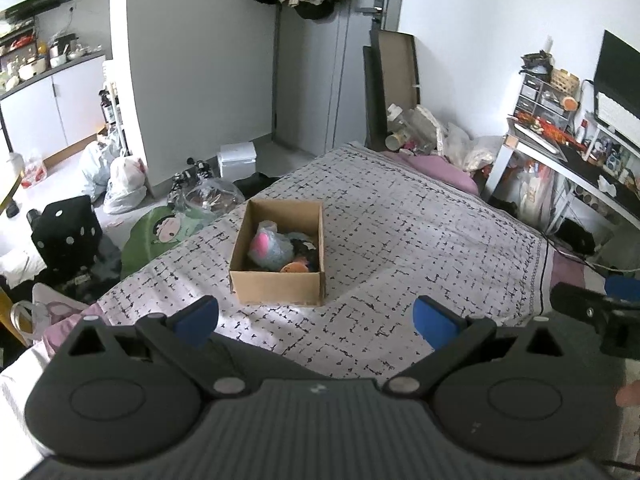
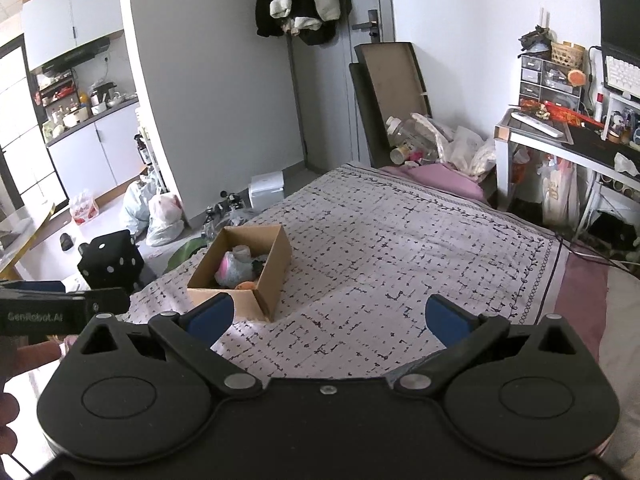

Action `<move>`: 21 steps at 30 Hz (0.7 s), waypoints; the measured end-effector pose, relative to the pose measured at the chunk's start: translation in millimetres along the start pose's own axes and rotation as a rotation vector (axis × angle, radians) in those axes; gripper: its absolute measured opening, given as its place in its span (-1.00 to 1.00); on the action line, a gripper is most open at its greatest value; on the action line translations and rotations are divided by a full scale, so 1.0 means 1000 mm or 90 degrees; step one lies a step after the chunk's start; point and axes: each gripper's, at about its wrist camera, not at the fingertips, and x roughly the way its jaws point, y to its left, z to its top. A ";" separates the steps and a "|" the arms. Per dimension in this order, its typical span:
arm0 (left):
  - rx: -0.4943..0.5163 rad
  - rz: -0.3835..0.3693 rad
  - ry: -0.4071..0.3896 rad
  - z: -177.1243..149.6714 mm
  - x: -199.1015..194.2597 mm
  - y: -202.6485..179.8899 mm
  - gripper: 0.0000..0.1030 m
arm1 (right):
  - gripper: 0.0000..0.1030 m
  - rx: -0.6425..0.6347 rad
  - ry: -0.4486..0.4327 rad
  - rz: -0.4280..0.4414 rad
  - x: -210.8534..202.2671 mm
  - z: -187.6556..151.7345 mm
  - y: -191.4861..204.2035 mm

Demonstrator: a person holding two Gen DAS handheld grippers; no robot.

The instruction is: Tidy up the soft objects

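A brown cardboard box [image 1: 276,286] stands on the patterned bedspread [image 1: 400,240] and holds several soft toys, among them a grey and pink plush [image 1: 270,246] and an orange one [image 1: 294,267]. The box also shows in the right wrist view [image 2: 276,276], to the left, with the plush toys [image 2: 234,268] inside. My left gripper [image 1: 316,322] is open and empty, just short of the box's near wall. My right gripper [image 2: 328,318] is open and empty above bare bedspread [image 2: 400,240], to the right of the box.
A black dice cushion [image 1: 66,236], a green cushion [image 1: 160,232] and plastic bags [image 1: 124,184] lie on the floor left of the bed. A pink pillow [image 1: 440,168] and bottles are at the far bed end. A cluttered desk [image 1: 580,160] stands right.
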 end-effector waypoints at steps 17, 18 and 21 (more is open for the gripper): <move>-0.016 -0.007 -0.006 0.002 0.002 0.009 0.99 | 1.00 -0.014 0.016 -0.004 0.006 0.000 0.008; -0.017 -0.008 -0.007 0.002 0.001 0.010 0.99 | 1.00 -0.015 0.016 -0.004 0.006 -0.001 0.009; -0.020 -0.009 -0.005 0.002 0.001 0.011 0.99 | 1.00 -0.019 0.017 -0.004 0.005 -0.001 0.009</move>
